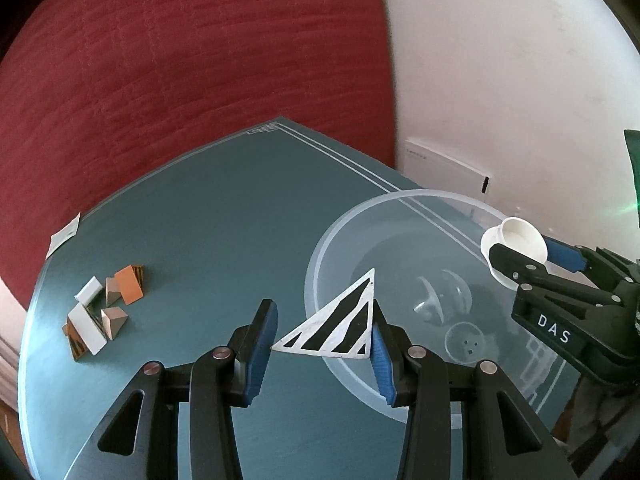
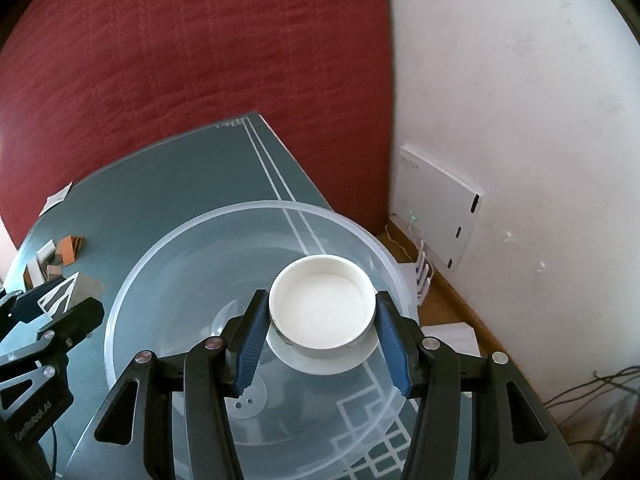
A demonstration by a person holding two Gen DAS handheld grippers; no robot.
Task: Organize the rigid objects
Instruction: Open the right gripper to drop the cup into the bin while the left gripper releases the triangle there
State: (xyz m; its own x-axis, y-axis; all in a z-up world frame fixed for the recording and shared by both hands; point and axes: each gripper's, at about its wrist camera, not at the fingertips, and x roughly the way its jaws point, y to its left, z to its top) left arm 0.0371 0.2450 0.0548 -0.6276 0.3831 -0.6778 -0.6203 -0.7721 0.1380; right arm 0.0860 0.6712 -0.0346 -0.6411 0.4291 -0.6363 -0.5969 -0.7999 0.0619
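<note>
1. Between the blue pads of the left gripper, a flat white triangle with black stripes is being held, the jaws partly closed and pressing on its two lower corners; its tip is reaching over the near left rim of the clear plastic bowl.
2. Over that bowl's far right side, the right gripper is clamping a white round cup by its side wall, jaws narrowed to the cup's width; the cup is hanging above the bowl's inside, near its far rim.
3. The bowl is sitting at the right end of the green table, its rim lying close to the table's right edge.
4. A cluster of small wooden and white blocks is lying near the table's left edge, well apart from the bowl, leaving a broad bare stretch between.
5. A white card is lying at the far left edge.
6. Beyond the table, a red curtain and a white wall are closing the scene.
</note>
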